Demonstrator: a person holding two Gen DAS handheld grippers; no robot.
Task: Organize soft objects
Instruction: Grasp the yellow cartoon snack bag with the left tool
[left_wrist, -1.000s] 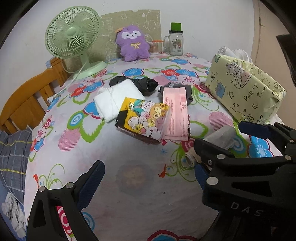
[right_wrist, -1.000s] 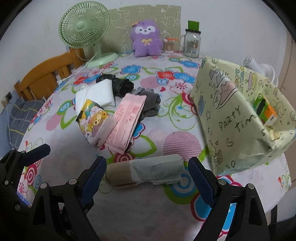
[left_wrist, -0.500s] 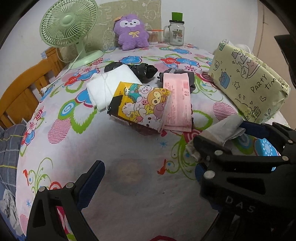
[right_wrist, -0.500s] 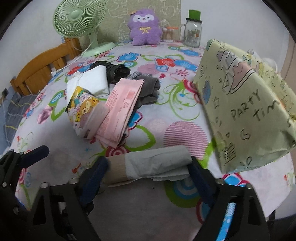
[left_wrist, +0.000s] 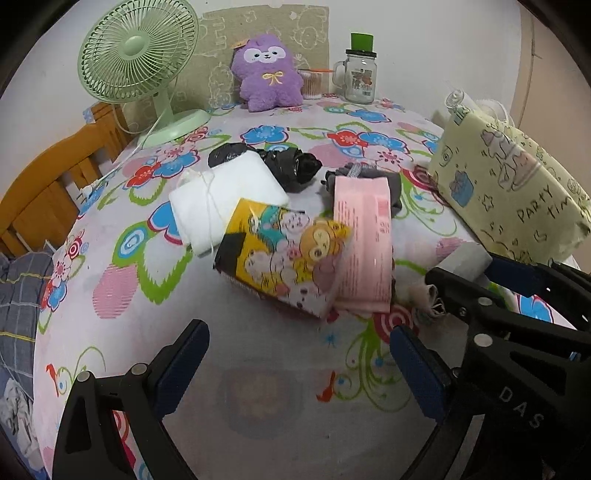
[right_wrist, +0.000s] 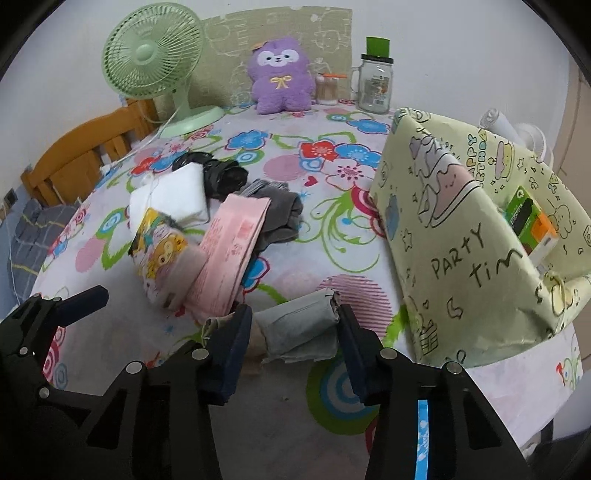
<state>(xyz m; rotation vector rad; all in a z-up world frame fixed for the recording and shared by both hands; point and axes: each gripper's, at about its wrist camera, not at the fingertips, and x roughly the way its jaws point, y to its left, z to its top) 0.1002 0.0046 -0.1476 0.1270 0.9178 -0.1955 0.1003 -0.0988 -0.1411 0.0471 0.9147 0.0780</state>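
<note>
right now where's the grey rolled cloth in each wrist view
Left wrist: grey rolled cloth at right of centre, mostly hidden behind the right gripper, just below the yellow party box.
Right wrist: grey rolled cloth low centre, between the right gripper's closing jaws.
Shared landmark: pink packet, just left of the cloth.

Purple plush (left_wrist: 266, 72), green fan (left_wrist: 138, 51), pink pack (left_wrist: 364, 236), white pad (left_wrist: 225, 192), floral cloth (left_wrist: 258, 369), pale-yellow doodled box (right_wrist: 454, 236).
</note>
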